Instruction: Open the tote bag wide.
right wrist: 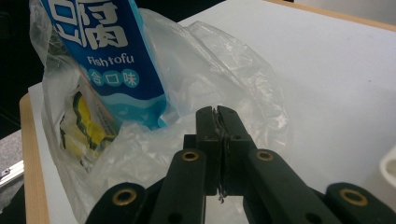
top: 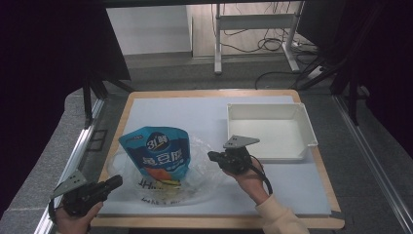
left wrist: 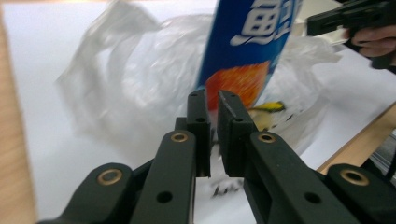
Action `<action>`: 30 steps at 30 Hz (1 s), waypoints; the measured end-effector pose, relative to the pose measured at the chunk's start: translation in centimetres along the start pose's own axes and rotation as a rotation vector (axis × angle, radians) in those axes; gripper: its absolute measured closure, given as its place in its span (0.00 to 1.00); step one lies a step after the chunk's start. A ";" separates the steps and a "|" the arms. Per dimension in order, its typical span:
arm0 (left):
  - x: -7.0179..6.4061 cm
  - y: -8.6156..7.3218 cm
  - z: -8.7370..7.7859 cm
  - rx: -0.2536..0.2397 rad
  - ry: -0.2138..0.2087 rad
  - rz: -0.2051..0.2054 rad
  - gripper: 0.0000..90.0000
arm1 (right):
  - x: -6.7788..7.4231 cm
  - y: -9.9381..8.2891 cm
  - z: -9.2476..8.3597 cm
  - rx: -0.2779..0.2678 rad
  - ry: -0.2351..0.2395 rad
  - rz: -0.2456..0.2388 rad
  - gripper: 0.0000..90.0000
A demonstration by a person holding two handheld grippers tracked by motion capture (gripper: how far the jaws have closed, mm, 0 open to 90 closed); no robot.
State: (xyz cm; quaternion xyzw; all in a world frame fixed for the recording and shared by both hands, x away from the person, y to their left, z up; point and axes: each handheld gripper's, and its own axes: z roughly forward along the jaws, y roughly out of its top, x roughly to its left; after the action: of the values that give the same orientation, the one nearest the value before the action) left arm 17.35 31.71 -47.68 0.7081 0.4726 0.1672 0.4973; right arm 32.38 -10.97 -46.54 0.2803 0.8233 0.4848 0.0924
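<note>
The left gripper (left wrist: 212, 105) points at the clear plastic bag (top: 204, 170) from the near left corner of the table (top: 219, 222), its jaws parted by a narrow gap with nothing pressed between them. The right gripper (right wrist: 217, 114) has its jaws closed together, a thin wisp of film seemingly caught between them, just right of the bag. The blue snack pouch (top: 158, 153) stands in the bag on the white mat (top: 195, 109), left of the white tray (top: 268, 129).
</note>
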 end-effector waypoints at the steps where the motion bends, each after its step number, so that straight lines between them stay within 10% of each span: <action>1: 0.3 -0.3 0.0 0.007 0.021 -0.009 0.91 | -0.1 -0.1 -0.1 -0.002 0.000 0.001 0.96; 7: 1.9 -1.2 1.2 0.022 0.088 -0.035 0.72 | -0.1 0.0 -0.4 -0.011 0.014 0.003 0.91; 14: 1.9 -1.5 2.0 0.029 0.069 -0.014 0.38 | 0.1 0.2 -0.8 -0.033 0.034 -0.023 0.65; 30: 3.0 -3.0 1.2 0.041 0.126 -0.043 0.31 | -0.2 0.1 -1.5 -0.043 0.005 -0.005 0.55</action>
State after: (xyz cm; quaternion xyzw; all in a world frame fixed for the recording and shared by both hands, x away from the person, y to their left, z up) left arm 18.20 33.76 -51.49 0.6959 0.5214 0.1912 0.4553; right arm 31.94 -12.12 -45.72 0.2749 0.8135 0.5031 0.0976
